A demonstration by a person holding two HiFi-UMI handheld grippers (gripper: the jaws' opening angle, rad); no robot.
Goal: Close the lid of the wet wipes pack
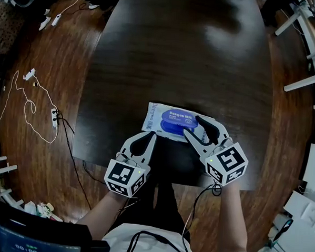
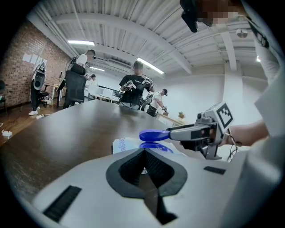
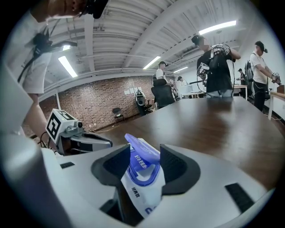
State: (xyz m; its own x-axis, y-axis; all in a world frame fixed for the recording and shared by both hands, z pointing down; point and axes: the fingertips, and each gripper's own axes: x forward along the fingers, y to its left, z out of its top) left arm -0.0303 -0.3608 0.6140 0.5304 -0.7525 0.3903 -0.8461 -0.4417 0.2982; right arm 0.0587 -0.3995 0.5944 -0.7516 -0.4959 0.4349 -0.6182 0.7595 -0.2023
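Right tongs [image 3: 142, 167]: jaws part-way apart with the blue lid [image 3: 141, 162] between them, pads against both sides of it as far as its own view shows. So gripping the lid. Seen from the left gripper view, the lid stands lifted off the pack, roughly level, at the tip of the right tongs.

Left tongs [image 2: 144, 173]: jaws together, nothing between them. They sit just short of the near-left edge of the wipes pack [image 1: 157, 117], tips pointing at it. Can't tell whether they touch it.

The pack lies flat on the dark bench [image 1: 177, 55], close to the near edge, directly ahead of both tongs. Its right end is under the right tongs. In the right gripper view the white wrapper runs down between the jaws toward the camera.

The two tongs are near each other, left one just beside and slightly behind the right. Nothing stands between them and the pack.

Around:
- Bench beyond the tongs is bare dark wood with ceiling-light glare.
- Wood floor [image 1: 50, 64] left of the left tongs, with a white cable [image 1: 27, 108] looped on it and a power strip [image 1: 54, 117] near the bench edge.
- Far end of the bench: several people [image 2: 136, 89] standing, and a black chair [image 2: 75, 87].
- Brick wall [image 3: 102, 102] behind, well apart from the work area.
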